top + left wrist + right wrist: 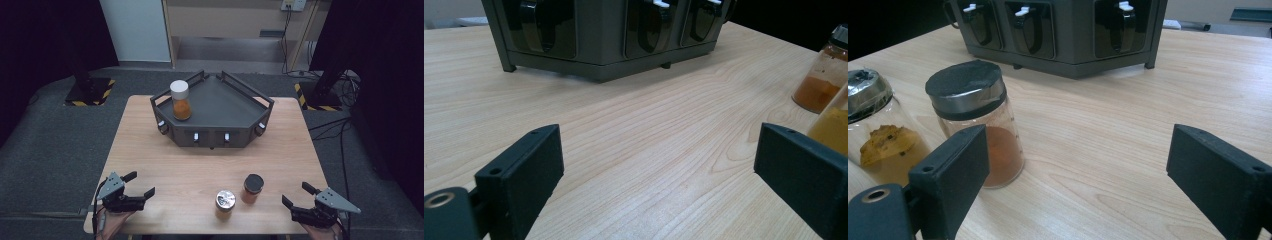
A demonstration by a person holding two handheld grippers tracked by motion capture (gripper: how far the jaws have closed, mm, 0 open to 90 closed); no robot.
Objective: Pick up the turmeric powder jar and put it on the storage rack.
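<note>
Both grippers rest wide open and empty at the table's (165, 150) near edge. The black-lidded jar (253, 188) and silver-lidded jar (225, 202) stand between the left gripper (139, 184) and right gripper (295, 194).

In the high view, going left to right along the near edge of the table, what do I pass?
Left gripper → silver-lidded jar → black-lidded jar of orange powder → right gripper. Both grippers have their jaws open and hold nothing.

The right gripper (1075, 175) is hovering wide open; a black-lidded jar (979, 120) is standing beside its left jaw.
</note>
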